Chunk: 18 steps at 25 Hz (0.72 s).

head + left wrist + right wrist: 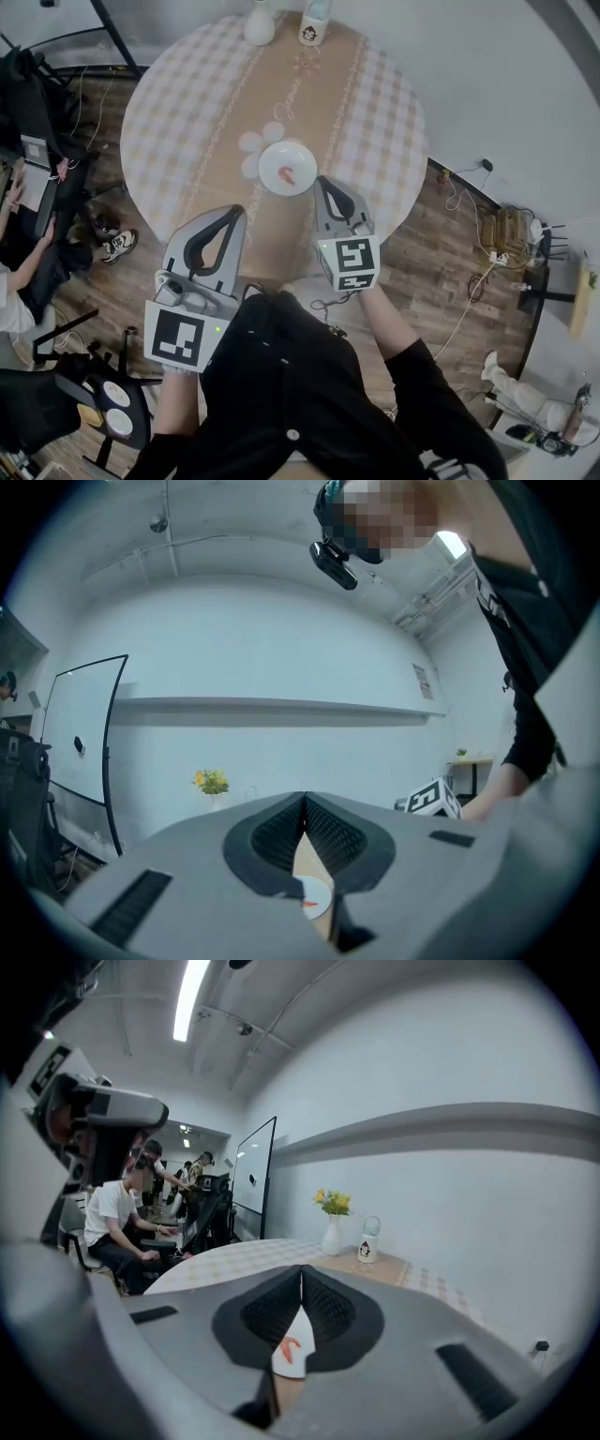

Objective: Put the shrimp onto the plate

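An orange shrimp lies on the small white plate in the middle of the round table. Both grippers hang near the table's front edge, tips apart from the plate. My left gripper is shut with nothing in it, tips left of and below the plate. My right gripper is shut and empty, tips just right of the plate. Through the closed jaws the right gripper view shows the plate with the shrimp; the left gripper view shows the plate and a bit of shrimp.
A white vase and a small white jar stand at the table's far edge. Flower-shaped white mats lie left of the plate. People sit at desks left of the table. Cables run across the wooden floor at right.
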### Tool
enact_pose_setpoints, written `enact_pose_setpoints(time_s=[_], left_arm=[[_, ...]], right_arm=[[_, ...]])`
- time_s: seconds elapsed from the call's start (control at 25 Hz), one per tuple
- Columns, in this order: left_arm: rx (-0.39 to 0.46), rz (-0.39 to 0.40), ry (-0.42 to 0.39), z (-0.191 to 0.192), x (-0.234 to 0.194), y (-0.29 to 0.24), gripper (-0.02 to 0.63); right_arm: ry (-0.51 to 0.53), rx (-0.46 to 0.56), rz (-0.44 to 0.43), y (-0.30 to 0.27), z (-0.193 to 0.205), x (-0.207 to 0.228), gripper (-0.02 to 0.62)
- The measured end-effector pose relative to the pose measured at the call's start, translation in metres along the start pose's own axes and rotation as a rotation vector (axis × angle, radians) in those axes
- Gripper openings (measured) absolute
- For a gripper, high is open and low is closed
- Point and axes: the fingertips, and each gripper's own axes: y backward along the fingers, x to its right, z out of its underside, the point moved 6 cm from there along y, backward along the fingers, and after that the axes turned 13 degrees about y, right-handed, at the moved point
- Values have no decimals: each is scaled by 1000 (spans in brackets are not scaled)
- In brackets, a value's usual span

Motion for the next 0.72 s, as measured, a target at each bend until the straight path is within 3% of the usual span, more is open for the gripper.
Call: enact_pose_setpoints(time_s=[0.24, 0.72], left_arm=[[21, 16, -18, -8, 2, -1, 3], [54, 41, -42, -22, 9, 1, 3]], right_arm=[[-22, 60, 46, 26, -29, 8, 3], [40, 159, 157, 79, -81, 23, 2]])
